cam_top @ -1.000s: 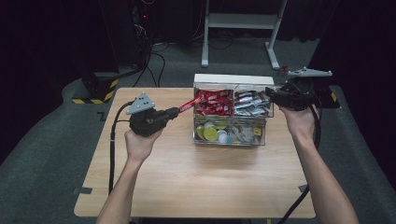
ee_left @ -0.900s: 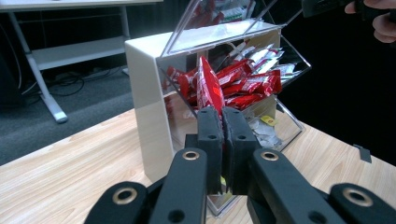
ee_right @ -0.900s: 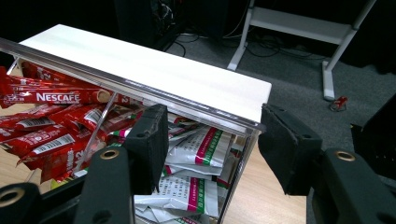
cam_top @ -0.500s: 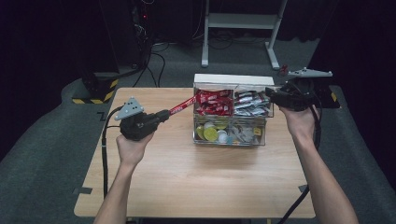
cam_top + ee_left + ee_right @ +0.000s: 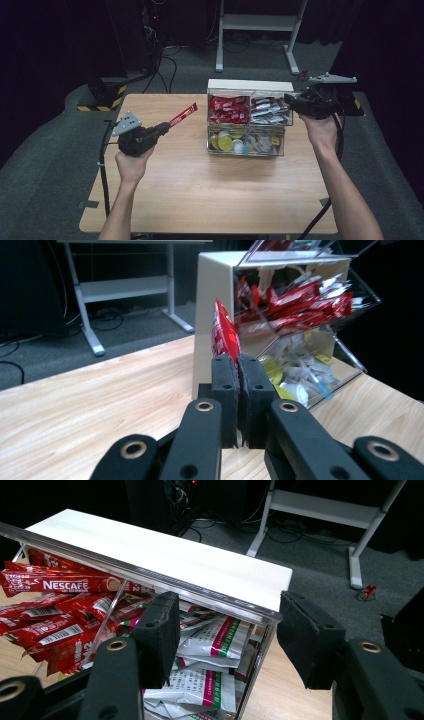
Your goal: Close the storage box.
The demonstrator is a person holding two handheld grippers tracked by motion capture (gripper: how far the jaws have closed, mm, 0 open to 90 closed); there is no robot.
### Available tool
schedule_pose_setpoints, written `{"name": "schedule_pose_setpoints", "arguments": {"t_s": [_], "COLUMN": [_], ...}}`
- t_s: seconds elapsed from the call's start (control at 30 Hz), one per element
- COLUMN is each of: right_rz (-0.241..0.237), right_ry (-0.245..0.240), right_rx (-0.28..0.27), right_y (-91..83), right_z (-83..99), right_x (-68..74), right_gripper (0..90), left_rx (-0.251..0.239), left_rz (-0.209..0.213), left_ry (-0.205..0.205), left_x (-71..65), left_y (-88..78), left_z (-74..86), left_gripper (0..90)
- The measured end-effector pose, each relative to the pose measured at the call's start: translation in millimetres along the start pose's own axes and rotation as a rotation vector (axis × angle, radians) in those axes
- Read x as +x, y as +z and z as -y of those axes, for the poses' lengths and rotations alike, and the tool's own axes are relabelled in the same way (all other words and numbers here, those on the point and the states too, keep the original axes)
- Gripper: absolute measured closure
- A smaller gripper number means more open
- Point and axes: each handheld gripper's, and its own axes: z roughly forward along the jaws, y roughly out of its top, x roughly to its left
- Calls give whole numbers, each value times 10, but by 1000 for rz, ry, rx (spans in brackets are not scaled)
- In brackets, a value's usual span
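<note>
The person's left hand [image 5: 131, 165] holds the left gripper [image 5: 166, 126] above the pale wooden table [image 5: 200, 190], forearm reaching straight forward, jaws aimed up and toward the clear plastic two-tier organiser box [image 5: 247, 120]. Its black jaws are clamped together on the lower end of a slim, glossy red coffee stick sachet [image 5: 223, 335], which juts out beyond the tips, apart from the box. The right hand [image 5: 320, 131] holds the right gripper [image 5: 227, 635] at the box's far right corner, jaws spread wide on either side of its flat white top panel's [image 5: 165, 555] corner. Below those jaws lie red sachets [image 5: 55, 610] and white-green packets [image 5: 210, 677].
</note>
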Motion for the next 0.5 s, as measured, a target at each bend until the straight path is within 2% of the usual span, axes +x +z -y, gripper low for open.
{"name": "schedule_pose_setpoints", "arguments": {"t_s": [0.23,0.5], "right_rz": [5,4], "right_ry": [-2,-3], "right_rx": [0,0], "right_y": [-3,-3], "right_z": [1,3], "right_x": [11,8], "right_gripper": [431,431], "left_rx": [18,32], "left_rz": [-47,-86], "left_ry": [5,-29], "left_x": [59,136], "left_y": [33,91], "left_z": [154,373], "left_gripper": [872,872]}}
